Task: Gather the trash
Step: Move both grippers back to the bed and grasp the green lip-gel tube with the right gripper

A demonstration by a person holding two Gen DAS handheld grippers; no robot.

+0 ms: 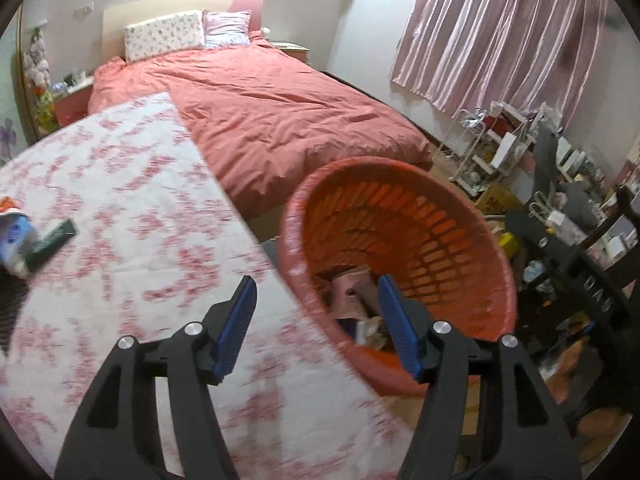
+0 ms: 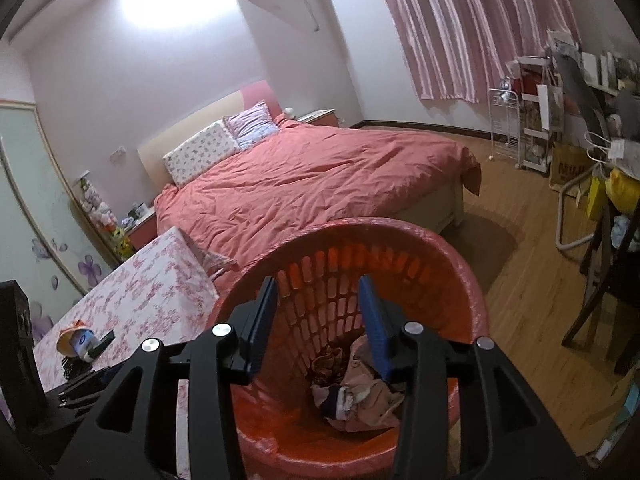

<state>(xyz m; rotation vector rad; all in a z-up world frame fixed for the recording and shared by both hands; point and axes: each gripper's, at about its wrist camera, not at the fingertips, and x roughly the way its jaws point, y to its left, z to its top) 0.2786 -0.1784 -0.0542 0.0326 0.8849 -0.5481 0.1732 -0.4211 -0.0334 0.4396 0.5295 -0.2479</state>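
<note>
Both claws are spread wide and hold nothing: the right claw (image 2: 318, 306) hangs over the red basket (image 2: 452, 248) with crumpled trash (image 2: 360, 396) at its bottom. The remaining litter (image 1: 24, 240) lies on the flowered bench (image 1: 132, 184), well off to the left of the left claw (image 1: 318, 302) — the nearer one, I judge — with the dark bar's (image 1: 52, 244) long axis slanting up to the right.

Both wrist views face the bed (image 1: 256, 120); the right looks down into the bin (image 2: 460, 268), the left sits beside it.
</note>
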